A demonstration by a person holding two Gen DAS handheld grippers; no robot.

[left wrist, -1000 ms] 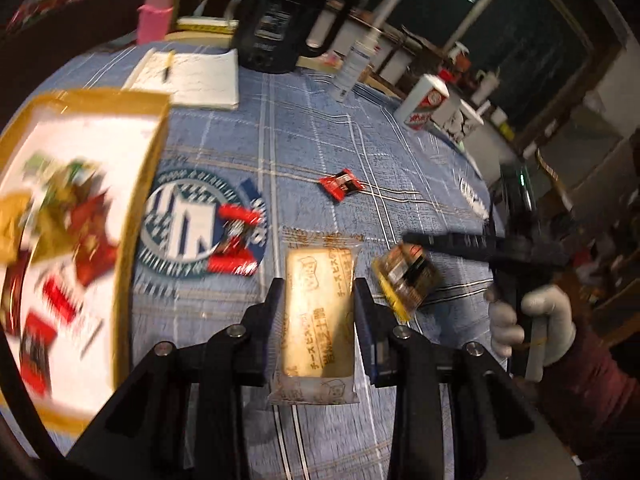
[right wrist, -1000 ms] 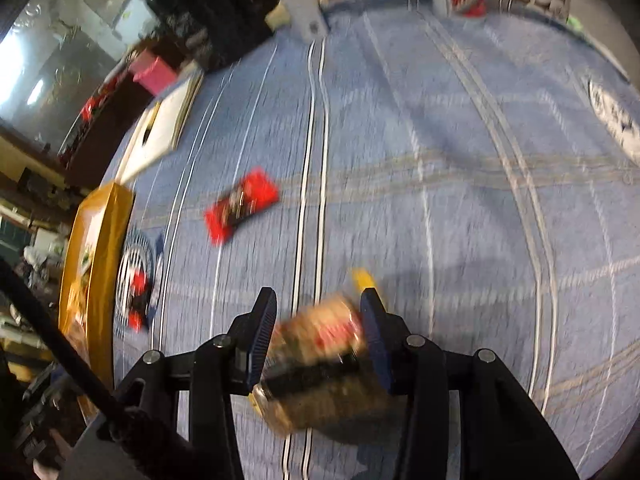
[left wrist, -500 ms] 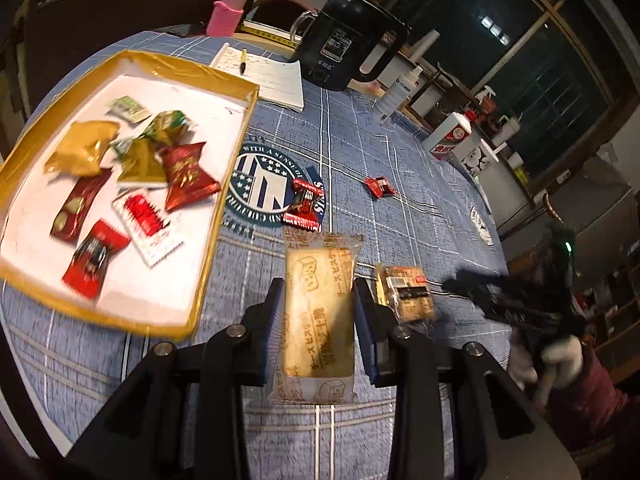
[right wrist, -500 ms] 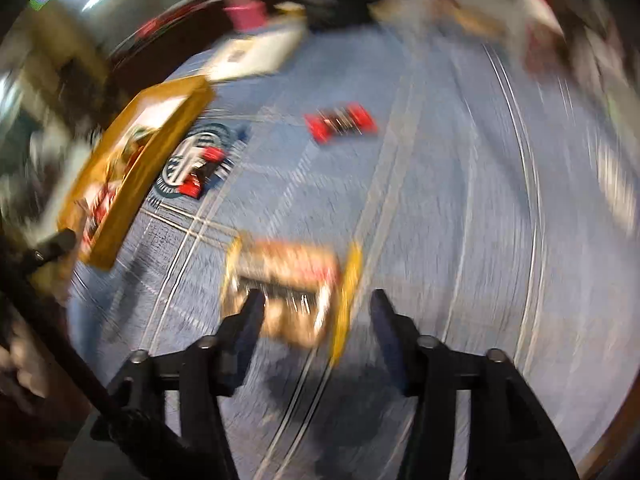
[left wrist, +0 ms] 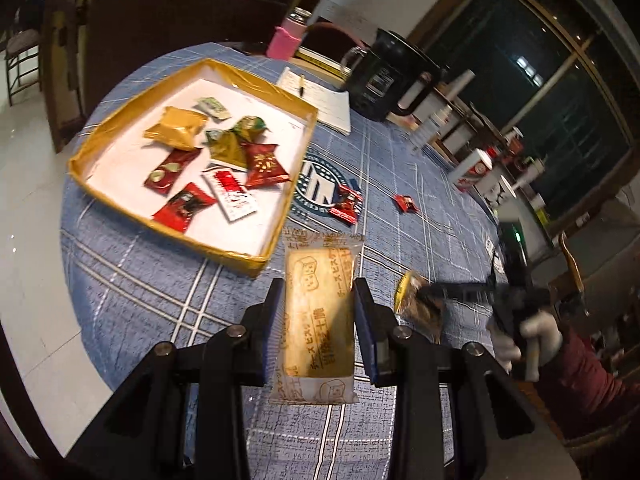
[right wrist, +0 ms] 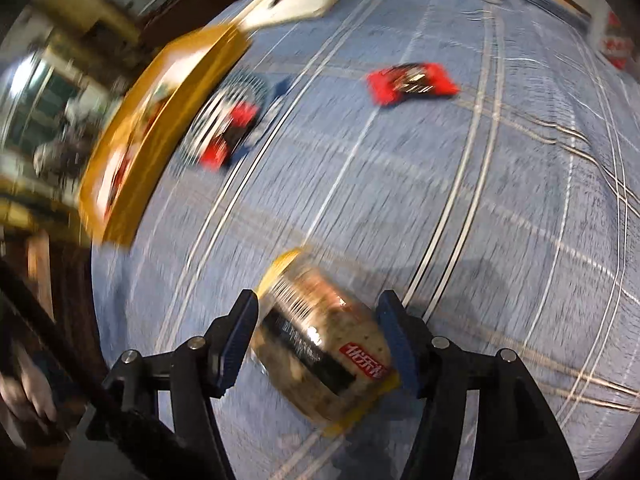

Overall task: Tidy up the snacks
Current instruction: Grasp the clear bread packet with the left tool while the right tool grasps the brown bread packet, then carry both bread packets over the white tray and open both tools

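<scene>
My left gripper (left wrist: pixel 320 300) is shut on a long clear-wrapped biscuit pack (left wrist: pixel 318 320), held above the blue cloth near the corner of the gold-rimmed tray (left wrist: pixel 280 92). The tray holds several wrapped snacks. My right gripper (right wrist: pixel 320 320) is open around a cracker pack with yellow ends (right wrist: pixel 324 344) that lies on the cloth between the jaws; the view is blurred. In the left wrist view the right gripper (left wrist: pixel 430 292) sits at that cracker pack (left wrist: pixel 416 304). A red snack (right wrist: pixel 412 82) lies farther out, and red snacks (right wrist: pixel 228 136) lie on the round emblem.
A notepad with pen (left wrist: pixel 320 100), a big black mug (left wrist: pixel 384 76), a pink bottle (left wrist: pixel 286 38), and white cartons (left wrist: pixel 474 168) stand along the table's far side. The table edge drops to the floor at the left.
The left gripper has pulled back and up with the biscuit pack, so the whole tray shows. The right gripper let the cracker pack go, then came back around it, jaws open.
</scene>
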